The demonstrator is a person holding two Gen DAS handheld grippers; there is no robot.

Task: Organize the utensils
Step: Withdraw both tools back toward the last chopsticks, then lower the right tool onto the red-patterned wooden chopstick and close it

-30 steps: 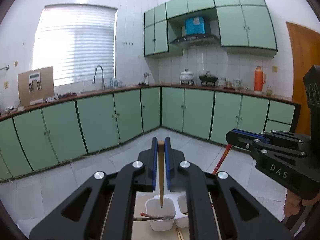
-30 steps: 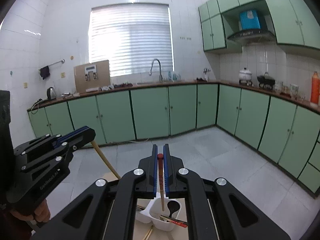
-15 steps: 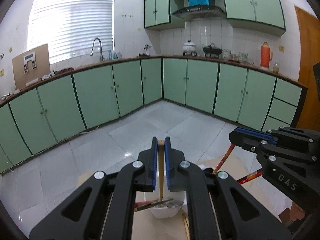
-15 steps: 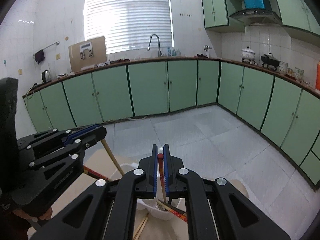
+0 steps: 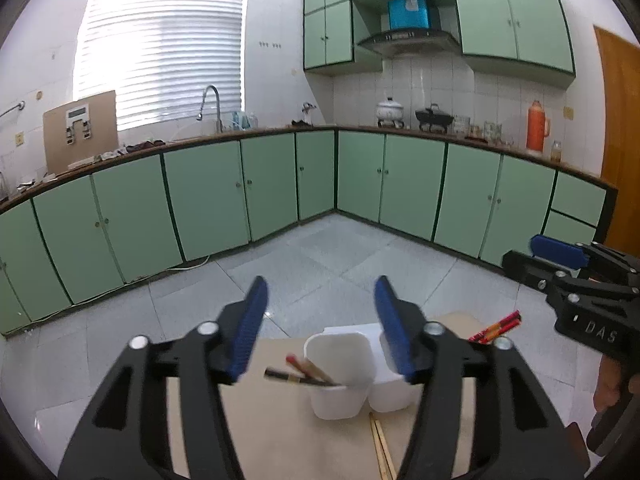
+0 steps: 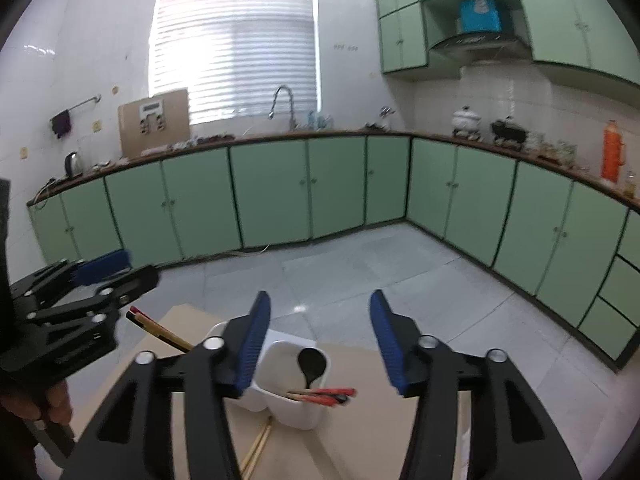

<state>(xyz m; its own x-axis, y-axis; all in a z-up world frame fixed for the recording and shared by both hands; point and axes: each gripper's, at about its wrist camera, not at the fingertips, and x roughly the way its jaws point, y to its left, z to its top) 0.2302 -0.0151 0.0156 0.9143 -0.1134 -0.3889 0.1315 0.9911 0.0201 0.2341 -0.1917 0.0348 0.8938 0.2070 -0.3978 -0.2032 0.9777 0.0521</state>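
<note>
A white utensil holder with two compartments stands on a tan table. Chopsticks lean out of its left compartment. Red chopsticks and a black spoon sit in the right one. Two pale chopsticks lie on the table in front of it. My left gripper is open and empty above the holder. My right gripper is open and empty above it too.
The table edge drops to a grey tiled floor. Green cabinets line the far walls. The other gripper shows at the right in the left wrist view and at the left in the right wrist view.
Both grippers were shut on a chopstick each. Both have opened, and the chopsticks now rest in the holder's compartments. Both views have tilted upward.
</note>
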